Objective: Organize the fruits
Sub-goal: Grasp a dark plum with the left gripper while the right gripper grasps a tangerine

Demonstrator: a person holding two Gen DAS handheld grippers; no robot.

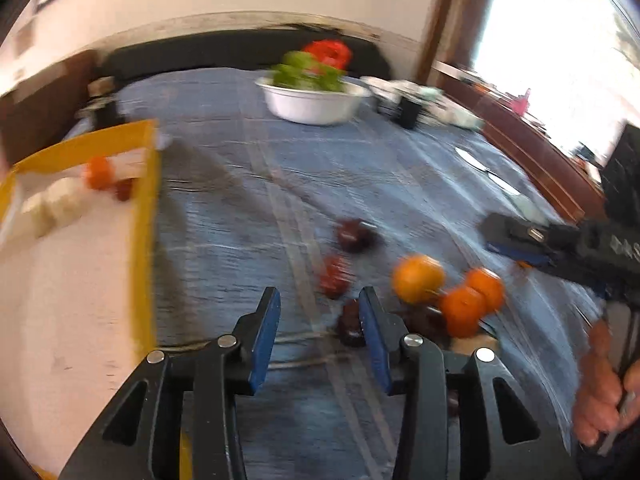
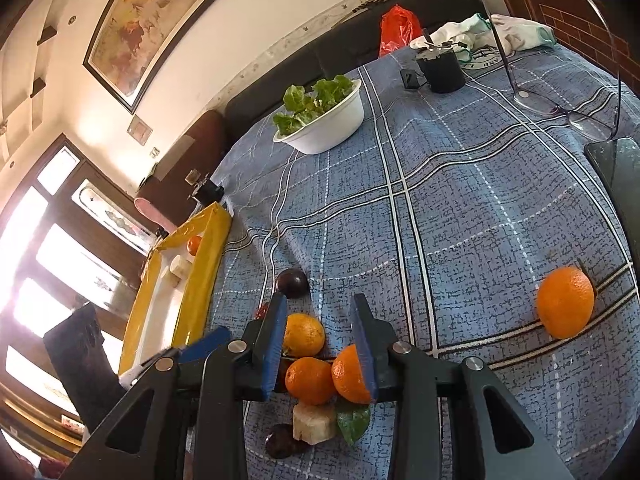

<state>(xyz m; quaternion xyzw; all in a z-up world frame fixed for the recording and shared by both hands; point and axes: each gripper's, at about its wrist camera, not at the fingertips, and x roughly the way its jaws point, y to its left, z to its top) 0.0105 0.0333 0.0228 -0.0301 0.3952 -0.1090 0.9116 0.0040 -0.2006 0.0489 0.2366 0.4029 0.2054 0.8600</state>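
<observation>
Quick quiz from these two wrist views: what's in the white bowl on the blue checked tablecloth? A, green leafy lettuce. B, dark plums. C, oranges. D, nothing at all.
A: the white bowl holds green leafy lettuce, while the oranges such as the lone orange and the dark plum lie loose on the tablecloth.

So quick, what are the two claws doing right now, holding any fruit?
Left gripper: open, holding nothing, above the cloth near a dark plum.
Right gripper: open, holding nothing, fingers around the oranges but not closed.
</observation>
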